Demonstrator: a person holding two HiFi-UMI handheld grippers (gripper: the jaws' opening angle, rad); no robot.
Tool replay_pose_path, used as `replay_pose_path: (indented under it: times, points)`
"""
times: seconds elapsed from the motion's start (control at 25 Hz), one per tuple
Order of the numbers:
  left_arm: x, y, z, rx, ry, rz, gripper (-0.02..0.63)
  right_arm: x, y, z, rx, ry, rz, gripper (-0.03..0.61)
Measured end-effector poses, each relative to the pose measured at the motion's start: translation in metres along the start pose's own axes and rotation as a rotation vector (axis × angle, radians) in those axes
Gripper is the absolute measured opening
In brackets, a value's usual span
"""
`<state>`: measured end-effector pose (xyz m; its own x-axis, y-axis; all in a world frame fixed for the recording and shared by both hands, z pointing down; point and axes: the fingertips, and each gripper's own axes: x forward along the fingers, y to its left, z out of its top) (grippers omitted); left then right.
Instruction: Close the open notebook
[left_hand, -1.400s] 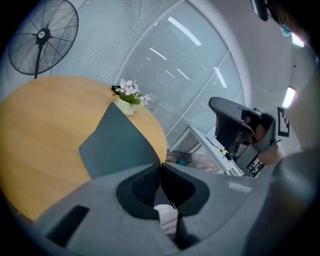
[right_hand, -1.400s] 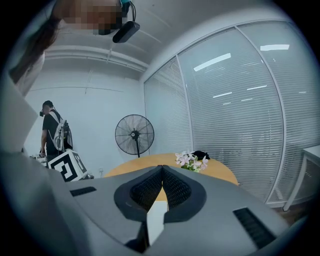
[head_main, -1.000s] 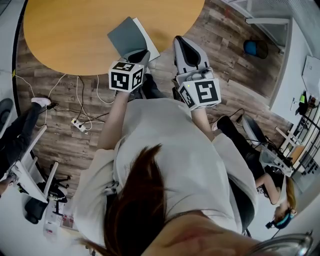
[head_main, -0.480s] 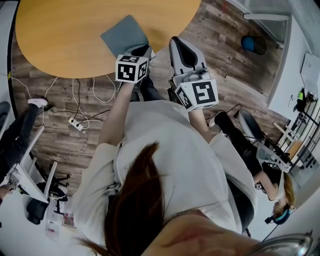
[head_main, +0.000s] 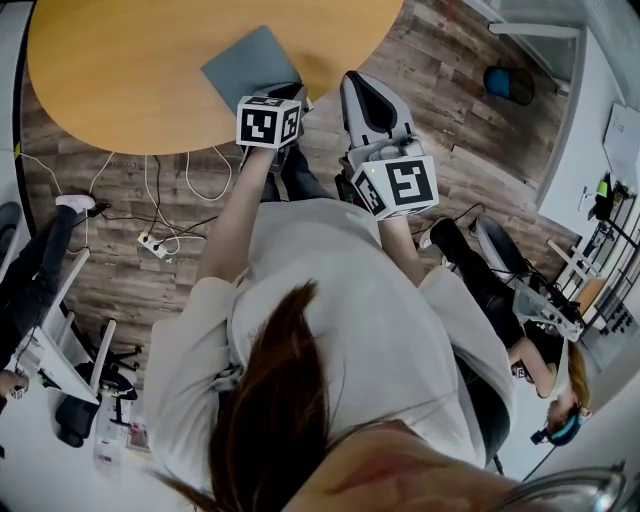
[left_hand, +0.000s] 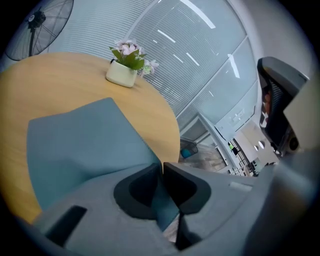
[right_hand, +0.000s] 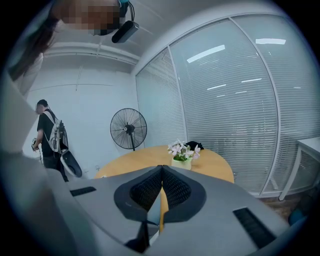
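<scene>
The notebook (head_main: 250, 65) lies closed and flat near the round wooden table's (head_main: 120, 80) near edge, its grey-blue cover (left_hand: 85, 145) up. My left gripper (head_main: 288, 98) hangs just over the notebook's near corner. Its jaws have just been opening and stand a narrow slit apart (left_hand: 161, 166), with nothing pinched that I can see. My right gripper (head_main: 360, 82) is held beside it, off the table's edge and apart from the notebook; its fingertips (right_hand: 161, 170) meet on nothing.
A small pot of flowers (left_hand: 123, 71) stands at the table's far side. A standing fan (right_hand: 128, 128) and a person with a backpack (right_hand: 50, 140) are beyond. Cables and a power strip (head_main: 155, 245) lie on the floor; another person (head_main: 545, 345) sits at the right.
The notebook's cover has come down flat and hides the white pages seen a second ago. My left gripper sank toward the table with it. The right gripper kept still.
</scene>
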<state>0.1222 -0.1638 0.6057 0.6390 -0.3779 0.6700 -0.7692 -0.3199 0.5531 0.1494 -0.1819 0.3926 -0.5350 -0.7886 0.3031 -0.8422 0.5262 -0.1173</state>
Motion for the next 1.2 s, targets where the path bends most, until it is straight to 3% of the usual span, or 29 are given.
replay_pose_path:
  times: [0.16, 0.4, 0.48, 0.56, 1.2]
  points:
    - [-0.005, -0.005, 0.003, 0.008, -0.039, -0.038, 0.054, 0.002, 0.003, 0.001, 0.0, 0.002, 0.005, -0.006]
    - [-0.012, -0.015, 0.005, 0.018, -0.072, -0.11, 0.111, 0.003, 0.01, -0.001, -0.001, 0.005, 0.009, -0.005]
    - [-0.01, -0.02, 0.004, 0.013, -0.063, -0.146, 0.154, 0.004, 0.01, -0.001, -0.003, 0.007, 0.011, -0.005]
    - [-0.007, -0.025, 0.0, 0.004, -0.049, -0.179, 0.253, 0.005, 0.011, -0.002, -0.007, 0.009, 0.014, -0.005]
    - [-0.01, -0.022, -0.003, 0.019, -0.048, -0.164, 0.253, 0.005, 0.02, -0.002, -0.015, 0.015, 0.017, -0.005]
